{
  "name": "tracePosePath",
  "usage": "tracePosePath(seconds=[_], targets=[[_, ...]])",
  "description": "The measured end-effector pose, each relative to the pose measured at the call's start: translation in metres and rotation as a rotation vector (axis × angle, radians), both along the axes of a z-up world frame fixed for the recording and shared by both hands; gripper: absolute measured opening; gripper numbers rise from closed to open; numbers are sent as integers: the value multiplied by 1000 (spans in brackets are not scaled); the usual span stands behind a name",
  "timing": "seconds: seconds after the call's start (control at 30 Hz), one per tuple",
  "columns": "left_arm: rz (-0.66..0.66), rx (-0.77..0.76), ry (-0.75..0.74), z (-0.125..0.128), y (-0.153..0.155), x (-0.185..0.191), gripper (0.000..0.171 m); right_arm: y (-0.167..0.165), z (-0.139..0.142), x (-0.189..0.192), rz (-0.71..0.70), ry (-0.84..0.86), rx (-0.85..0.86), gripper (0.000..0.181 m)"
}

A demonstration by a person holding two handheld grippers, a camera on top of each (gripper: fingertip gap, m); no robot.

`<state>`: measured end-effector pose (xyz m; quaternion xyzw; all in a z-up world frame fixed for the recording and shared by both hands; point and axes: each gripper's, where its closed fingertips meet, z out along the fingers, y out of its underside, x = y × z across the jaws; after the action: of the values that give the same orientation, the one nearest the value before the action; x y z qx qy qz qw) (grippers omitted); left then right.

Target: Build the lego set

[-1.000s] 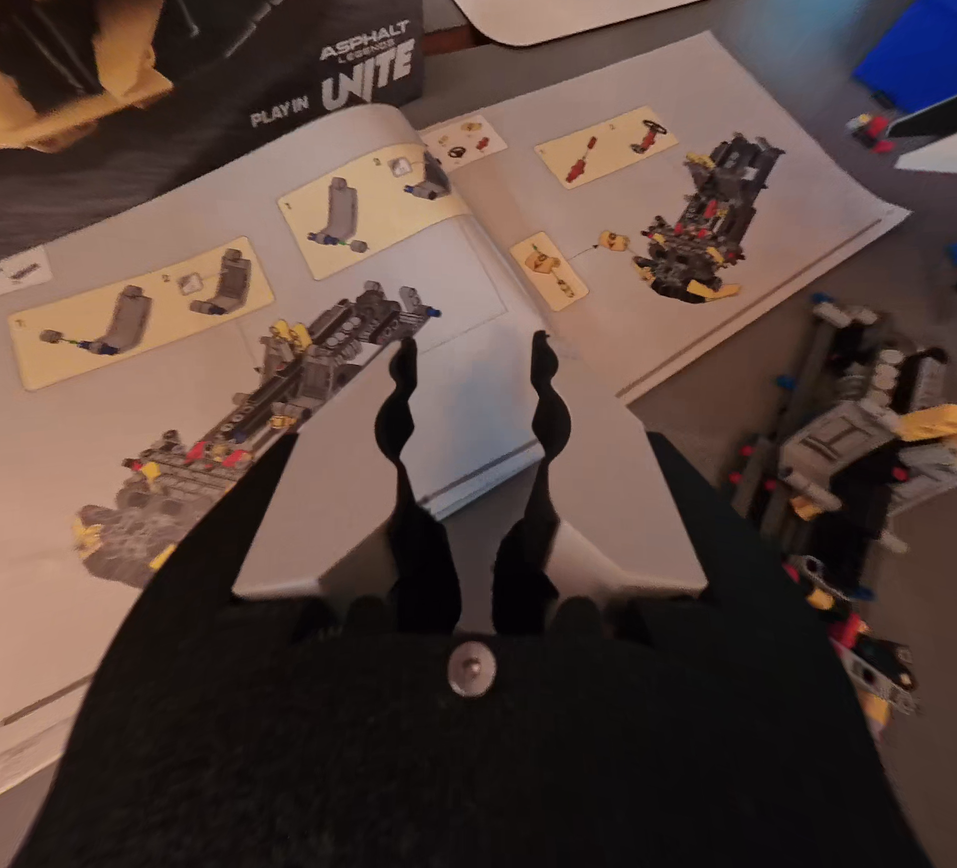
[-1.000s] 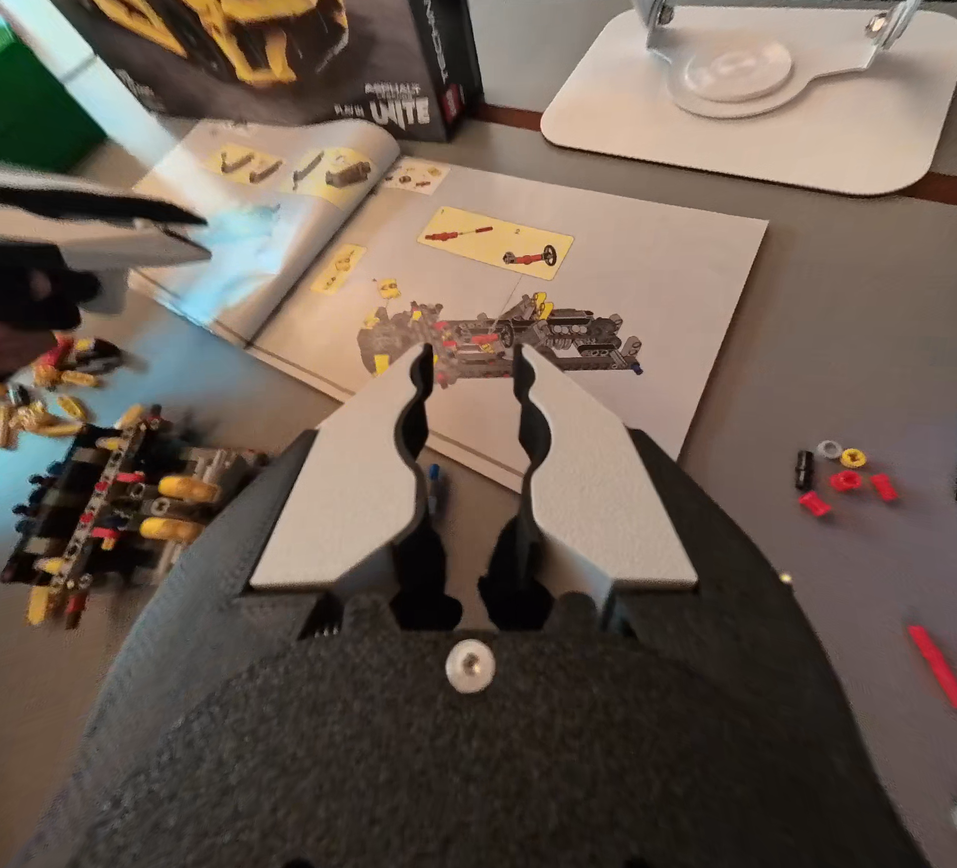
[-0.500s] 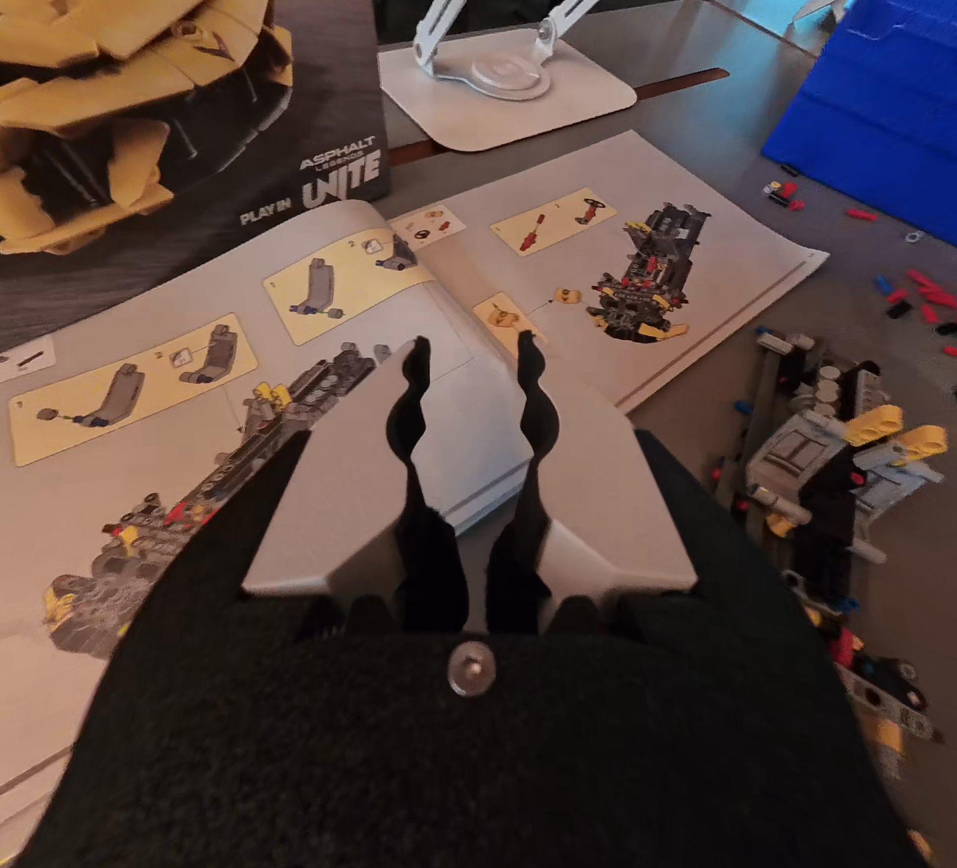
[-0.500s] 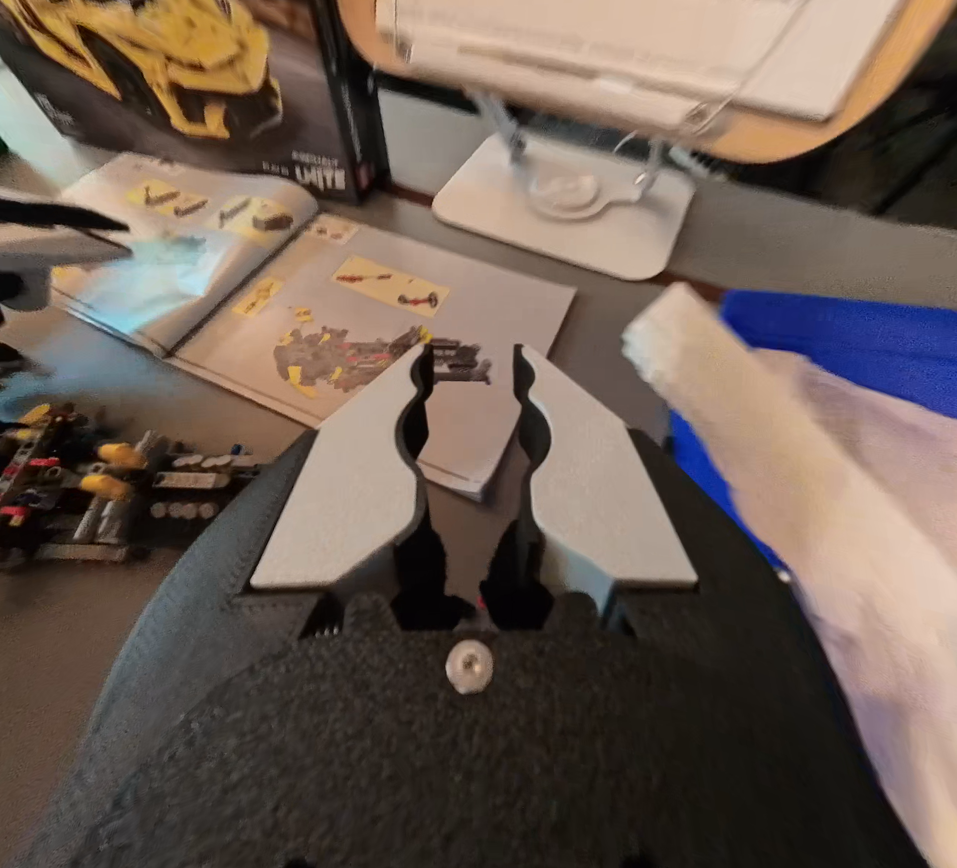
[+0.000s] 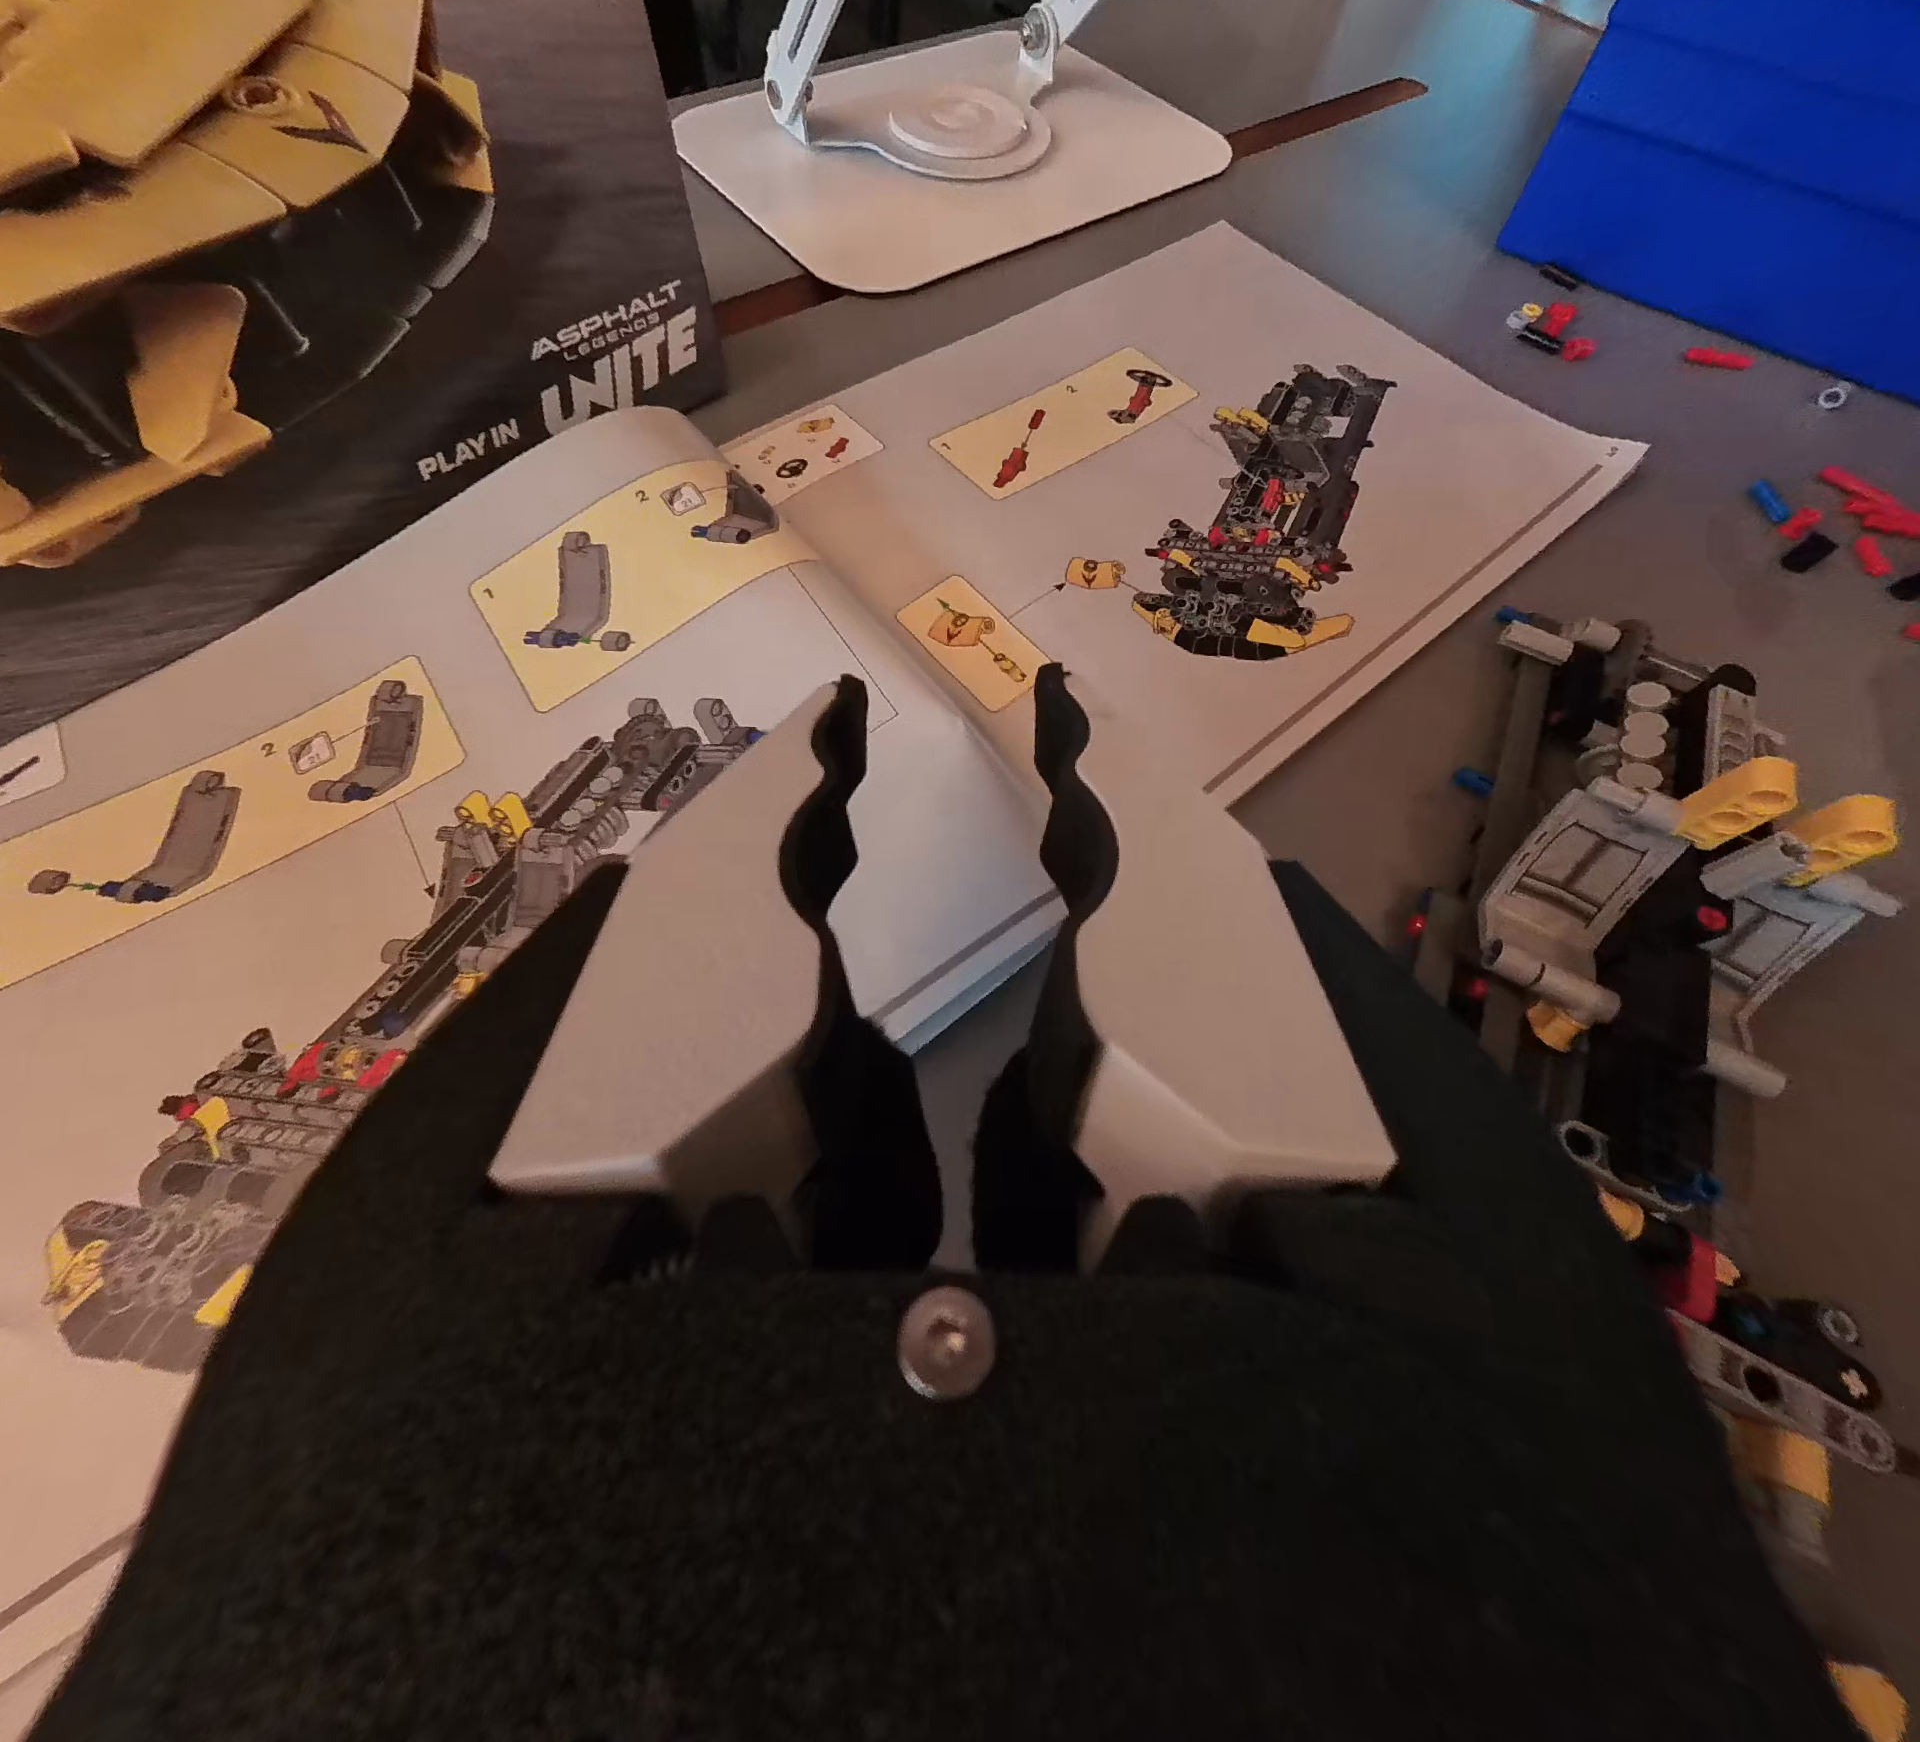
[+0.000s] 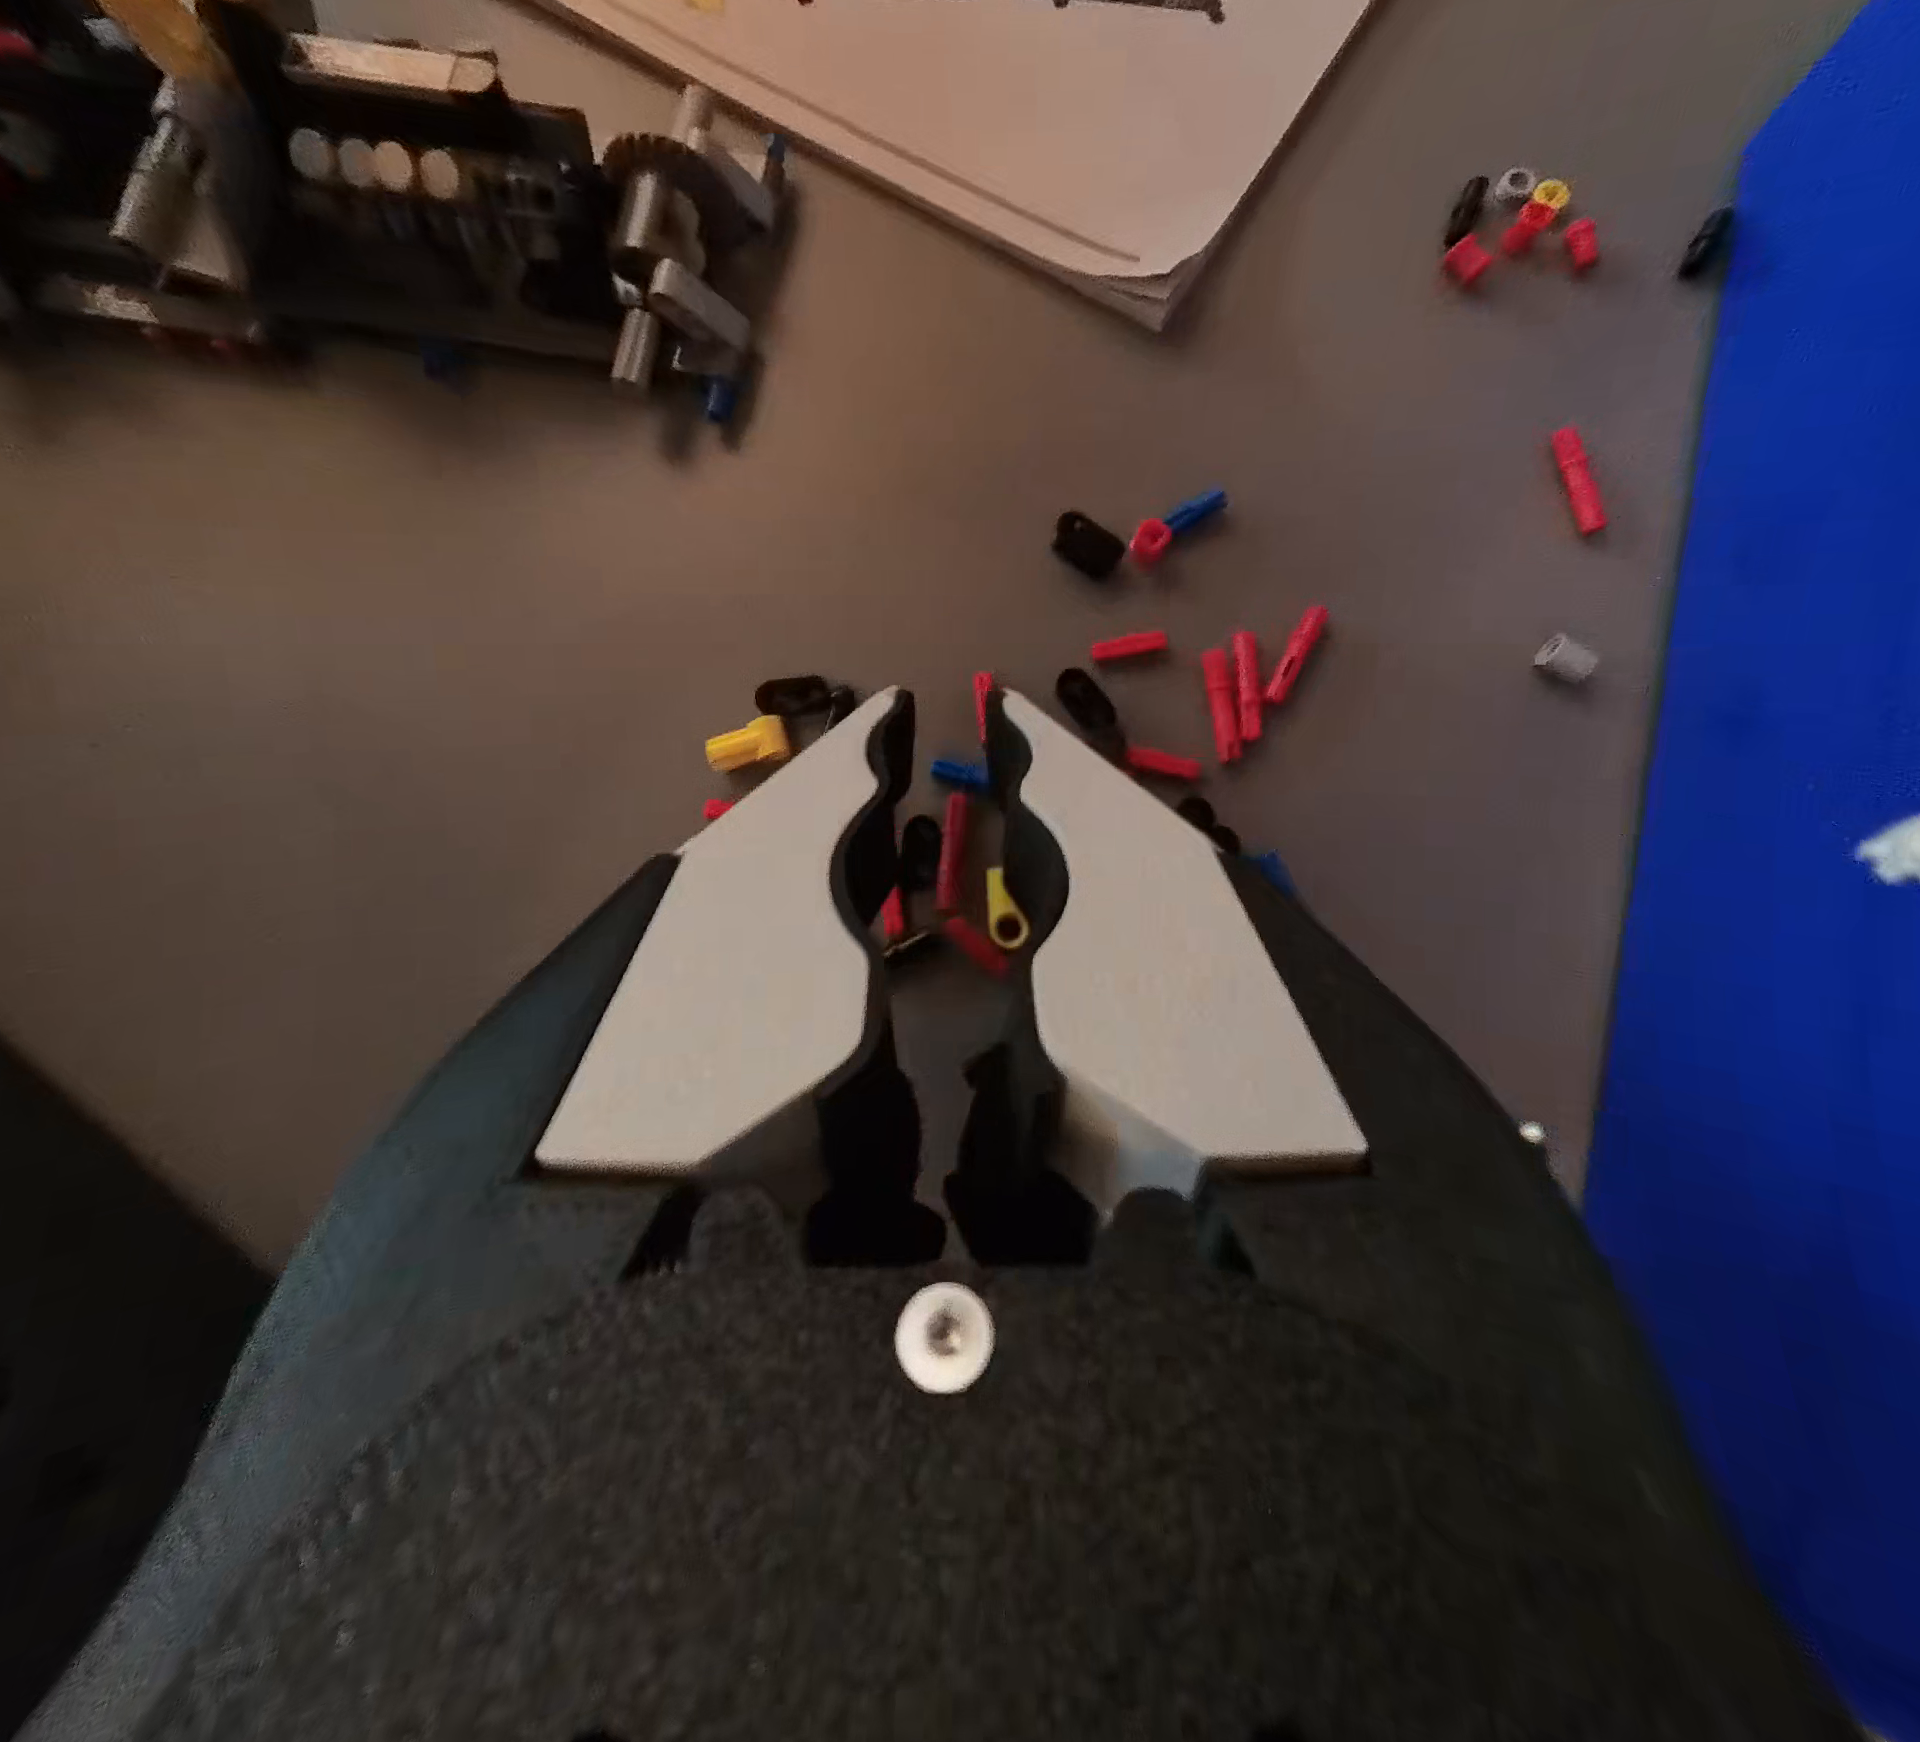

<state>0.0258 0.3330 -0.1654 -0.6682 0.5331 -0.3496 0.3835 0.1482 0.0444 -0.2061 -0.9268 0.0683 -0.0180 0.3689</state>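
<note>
My left gripper (image 5: 951, 690) is open and empty, held above the open instruction booklet (image 5: 727, 674). The part-built grey, black and yellow lego chassis (image 5: 1662, 913) lies on the table to its right; it also shows in the right wrist view (image 6: 395, 227) at upper left. My right gripper (image 6: 948, 703) is open with a narrow gap, empty, pointing down over a scatter of small red, blue, black and yellow lego pins (image 6: 1195, 695). Some pins (image 6: 951, 882) show between its jaws on the table.
The lego set box (image 5: 260, 186) stands at back left. A white stand base (image 5: 956, 144) sits behind the booklet. A blue bin (image 5: 1766, 92) is at the right, also in the right wrist view (image 6: 1808, 757). More loose pins (image 5: 1849, 518) lie near it. Across from one pair of fingers to the other is roughly 30 centimeters.
My right gripper swung from the booklet and stand down to the loose pins by the blue bin, and its jaws narrowed. My left gripper rose and pulled back slightly over the booklet.
</note>
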Motion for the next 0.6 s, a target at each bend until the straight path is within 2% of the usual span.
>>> tracePosePath(seconds=[0.2, 0.27, 0.37, 0.43, 0.5, 0.6], targets=[[8, 12, -11, 5, 3, -2, 29, 1, -17, 7, 28, 7, -84, 11], [12, 10, -15, 6, 4, -2, 29, 1, -17, 7, 35, -3, -87, 3], [13, 15, -13, 6, 4, -3, 28, 3, -6, 1, 49, -44, -84, 3], [15, 21, 0, 4, 5, -4, 28, 15, 10, -28, 141, -20, -27, 3], [12, 17, 17, 1, 4, -4, 28, 27, 16, -72, 288, 28, 6, 3], [1, 11, 17, -1, 2, -3, 28, 32, 1, -121, 450, 29, -57, 3]])
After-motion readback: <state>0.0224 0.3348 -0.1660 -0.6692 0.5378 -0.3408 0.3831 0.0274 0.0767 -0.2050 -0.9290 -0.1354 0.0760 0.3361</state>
